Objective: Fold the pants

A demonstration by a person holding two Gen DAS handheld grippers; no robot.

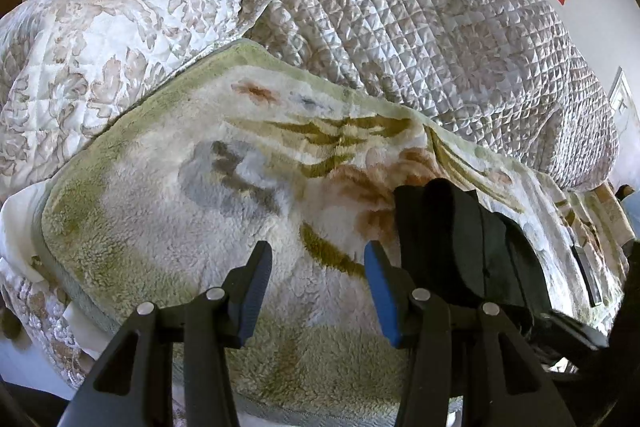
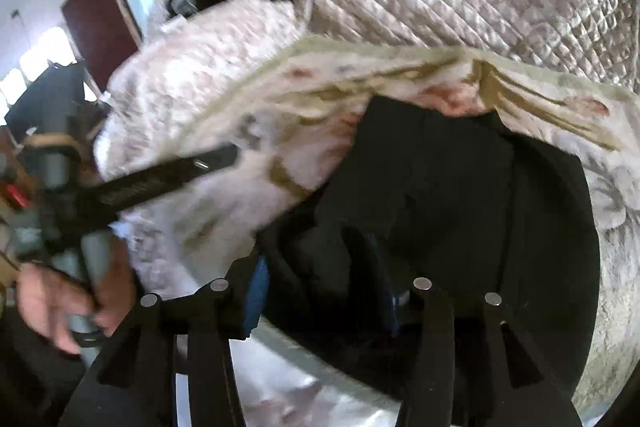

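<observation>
The black fabric pants [image 2: 448, 187] lie bunched on the fluffy cream blanket with green and orange leaf print [image 1: 168, 211], toward its near right part, with the shiny quilted bedspread [image 1: 420, 27] heaped behind. In the left wrist view they show as a thick stack of layers [image 1: 460, 247] just right of the left gripper [image 1: 318, 291], so at least one fold looks made, though the pile is rumpled and not a squared, flat packet.

The left gripper's blue-padded jaws stand moderately apart over bare blanket with nothing between them. The right gripper [image 2: 324, 291] is down in the dark cloth near the edge of the pants; its view is blurred, and the pants seem to sit between the jaws, but I cannot tell whether the pads press on them. A hand [image 2: 60, 303] at the left of that view carries the other tool.

By my judgement the task is partway: the layers need smoothing and probably one more fold to finish
</observation>
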